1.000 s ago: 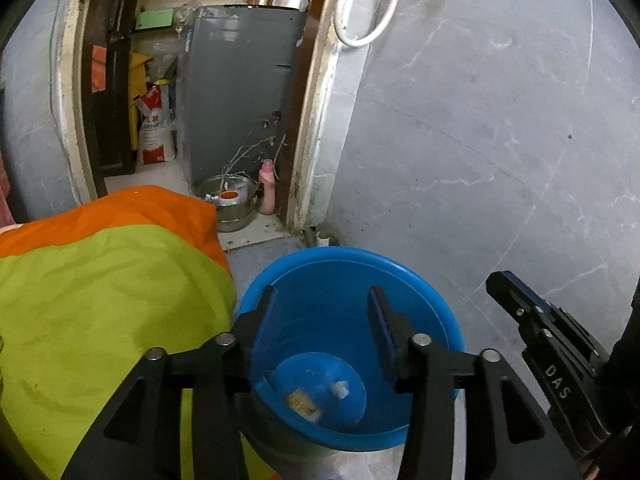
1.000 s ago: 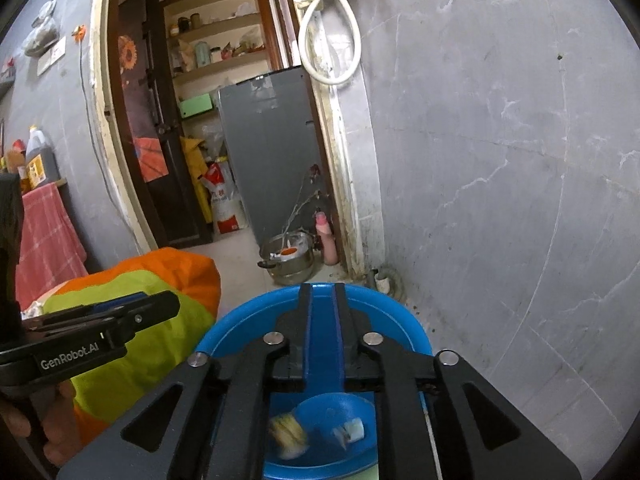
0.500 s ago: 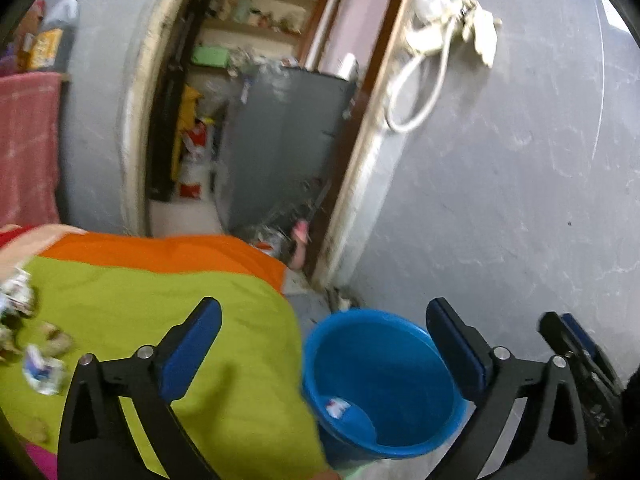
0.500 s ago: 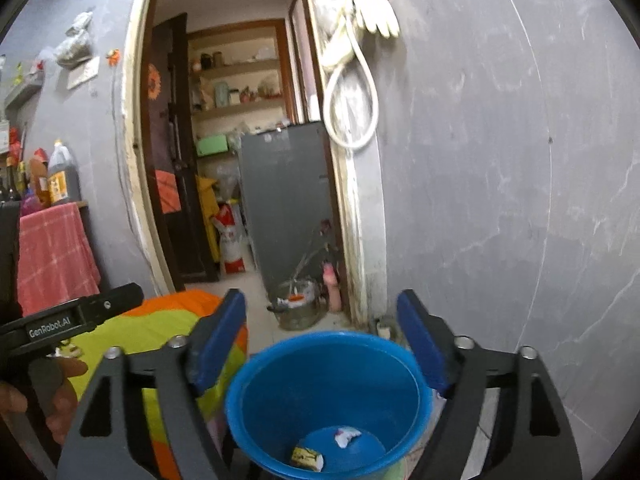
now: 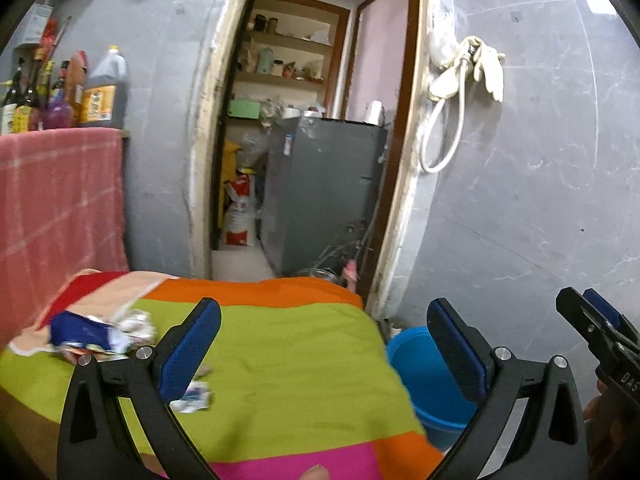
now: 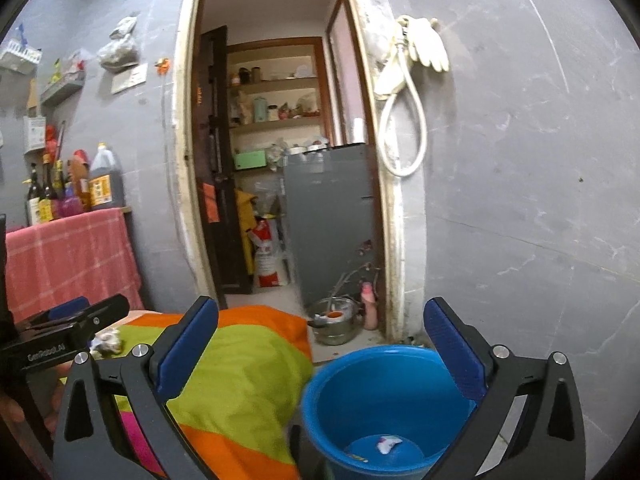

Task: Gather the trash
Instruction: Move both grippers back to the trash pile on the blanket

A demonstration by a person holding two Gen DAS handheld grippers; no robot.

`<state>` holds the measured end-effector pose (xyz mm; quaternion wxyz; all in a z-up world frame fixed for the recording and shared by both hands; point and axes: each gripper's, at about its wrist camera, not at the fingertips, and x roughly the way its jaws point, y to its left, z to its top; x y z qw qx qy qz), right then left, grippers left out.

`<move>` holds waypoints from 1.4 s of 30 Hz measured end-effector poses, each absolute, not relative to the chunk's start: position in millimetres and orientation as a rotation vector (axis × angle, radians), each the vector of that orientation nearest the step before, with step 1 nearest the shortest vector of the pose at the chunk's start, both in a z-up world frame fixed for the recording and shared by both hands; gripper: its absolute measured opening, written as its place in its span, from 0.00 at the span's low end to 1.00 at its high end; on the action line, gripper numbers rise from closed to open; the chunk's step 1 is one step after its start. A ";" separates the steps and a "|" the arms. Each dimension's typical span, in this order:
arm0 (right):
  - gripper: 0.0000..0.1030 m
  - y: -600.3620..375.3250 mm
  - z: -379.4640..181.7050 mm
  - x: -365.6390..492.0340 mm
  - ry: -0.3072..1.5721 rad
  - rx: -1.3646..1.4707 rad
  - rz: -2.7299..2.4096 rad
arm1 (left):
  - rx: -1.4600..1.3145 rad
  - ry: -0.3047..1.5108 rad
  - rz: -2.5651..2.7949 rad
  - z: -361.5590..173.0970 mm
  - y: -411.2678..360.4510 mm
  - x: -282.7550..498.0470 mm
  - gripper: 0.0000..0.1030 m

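A blue bucket stands on the floor by the wall, with a white scrap of trash at its bottom. My right gripper hangs above and behind it. Its jaws are opening, with nothing between them. My left gripper is open and empty over the green, orange and pink striped cloth. The bucket sits low at its right. Crumpled wrappers lie on the cloth at the left, and a small torn piece lies by the left finger. The right wrist view shows one wrapper.
An open doorway holds a grey cabinet and shelves. A steel pot and a pink bottle stand on the floor behind the bucket. A pink towel hangs at left under bottles. A hose and gloves hang on the wall.
Both grippers have risen and drawn back from the bucket, and their jaws have spread wide. The left one has swung left over the cloth, bringing the wrappers into view.
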<state>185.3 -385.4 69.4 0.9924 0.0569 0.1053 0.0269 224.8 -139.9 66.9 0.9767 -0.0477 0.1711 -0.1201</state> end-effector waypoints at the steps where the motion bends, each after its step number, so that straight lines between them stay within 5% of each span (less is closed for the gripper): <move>1: 1.00 -379.7 70.2 183.7 0.207 0.112 0.061 | -0.097 0.340 -0.235 68.0 -133.6 221.3 0.98; 14: 1.00 -279.9 72.2 185.2 0.174 0.106 0.220 | -0.086 0.350 -0.045 63.5 -30.6 179.8 0.98; 33: 0.99 -196.6 15.9 238.7 0.443 0.033 0.418 | -0.133 0.594 0.013 5.5 45.0 195.3 0.97; 42: 0.80 -178.1 0.3 261.2 0.557 -0.012 0.472 | -0.180 0.713 -0.045 -9.3 46.9 223.6 0.60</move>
